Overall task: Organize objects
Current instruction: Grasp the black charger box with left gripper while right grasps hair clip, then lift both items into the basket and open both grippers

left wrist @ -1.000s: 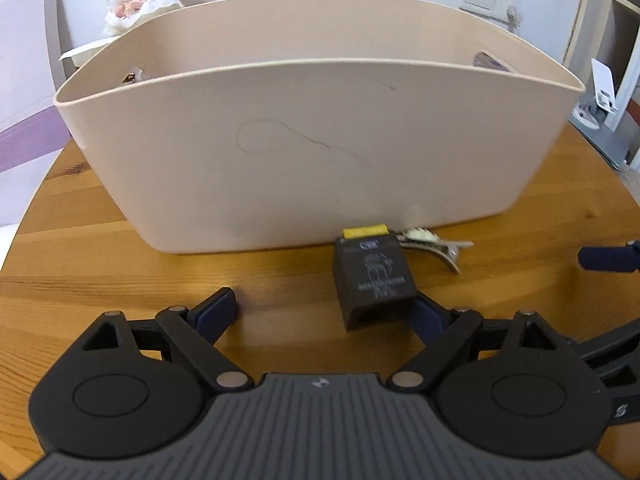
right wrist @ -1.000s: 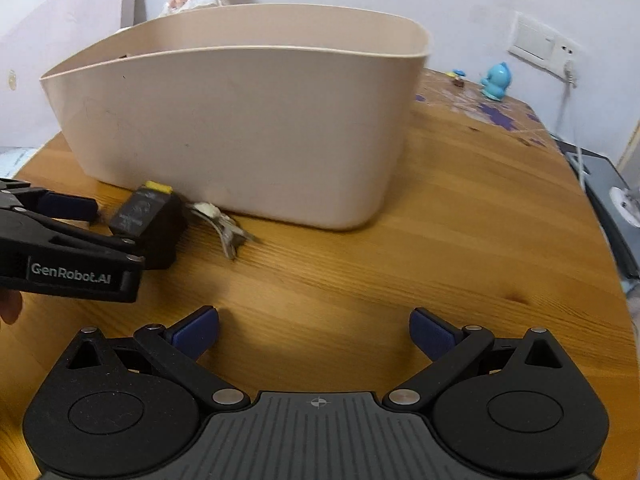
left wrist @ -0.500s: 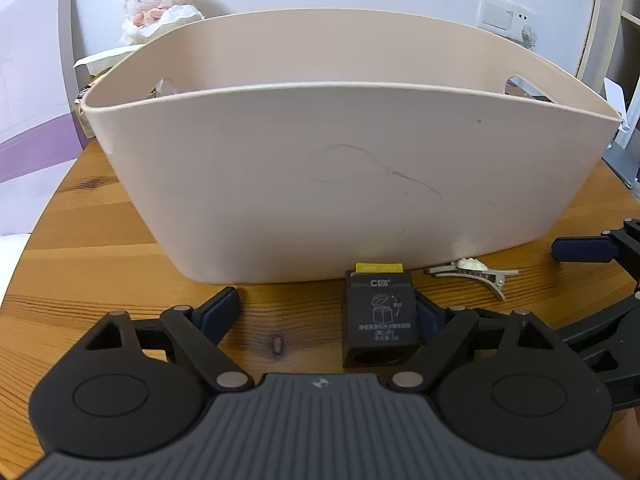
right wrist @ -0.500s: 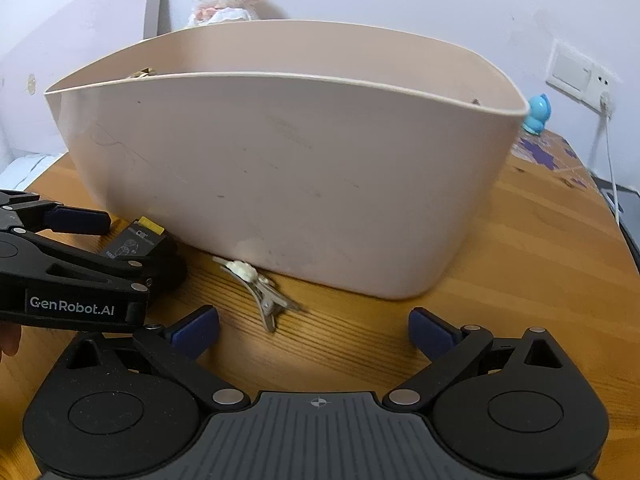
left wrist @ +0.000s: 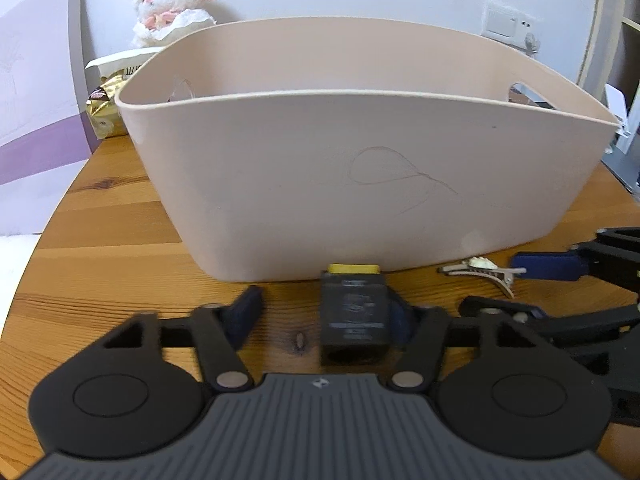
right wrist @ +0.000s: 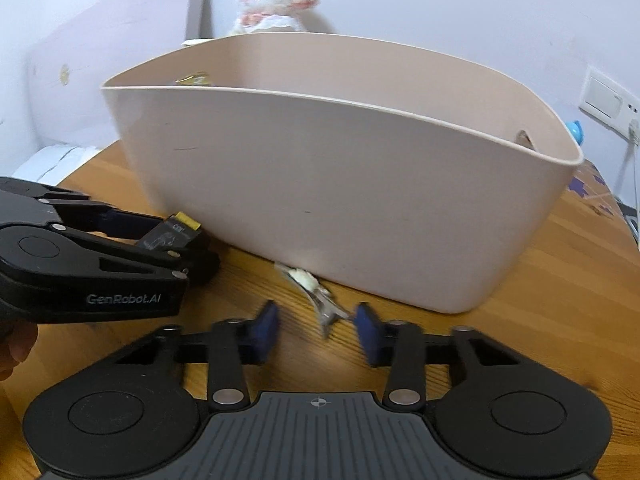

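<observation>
While both hand-held grippers close unclamped, basket (left wrist: pixel 360 184) walls hide its contents; hair clip (right wrist: pixel 320 296) blurs.

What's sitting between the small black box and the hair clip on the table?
Nothing: in the left wrist view only bare wooden table separates the black box from the hair clip, both lying beside the beige basket.

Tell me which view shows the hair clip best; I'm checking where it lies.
The right wrist view: the hair clip lies near centre on the table, between the right gripper's closing jaws, by the beige bin. The left wrist view shows it small, side-on, near the right edge.
</observation>
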Available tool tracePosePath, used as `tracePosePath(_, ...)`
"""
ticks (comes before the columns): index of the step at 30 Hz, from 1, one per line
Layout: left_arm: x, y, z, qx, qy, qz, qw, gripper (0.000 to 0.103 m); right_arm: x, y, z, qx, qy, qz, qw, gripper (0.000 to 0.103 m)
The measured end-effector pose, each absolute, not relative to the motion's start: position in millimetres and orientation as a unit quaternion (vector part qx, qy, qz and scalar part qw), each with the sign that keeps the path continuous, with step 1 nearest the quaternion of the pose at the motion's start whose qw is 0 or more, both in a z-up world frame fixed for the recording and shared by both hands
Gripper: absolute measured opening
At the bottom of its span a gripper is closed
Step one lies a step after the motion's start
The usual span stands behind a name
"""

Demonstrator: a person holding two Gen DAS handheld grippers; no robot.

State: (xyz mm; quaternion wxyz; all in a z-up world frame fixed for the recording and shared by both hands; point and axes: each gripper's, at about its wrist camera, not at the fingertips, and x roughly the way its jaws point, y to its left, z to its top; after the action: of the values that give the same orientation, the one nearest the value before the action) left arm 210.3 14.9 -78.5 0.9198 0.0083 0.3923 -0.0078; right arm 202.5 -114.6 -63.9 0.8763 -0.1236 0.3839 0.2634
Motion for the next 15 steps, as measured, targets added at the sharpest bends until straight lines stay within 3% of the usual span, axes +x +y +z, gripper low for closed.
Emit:
tracePosePath(1,208,15,-77,0.010,0.392,-0.011,0.920,0.044,201,-112,-63,-0.129,0.384,0.262,0.876,0.018)
tracePosePath(3,205,15,-75,0.011,0.394,-0.016,0.919,0.034,196,-110,-61,-0.138,0.382,0.257,0.877,0.018)
tracePosePath(15,168,27,-62,-0.001,0.397,-0.003,0.918,0.034,151,-135,-32,-0.122,0.376,0.242,0.886,0.017)
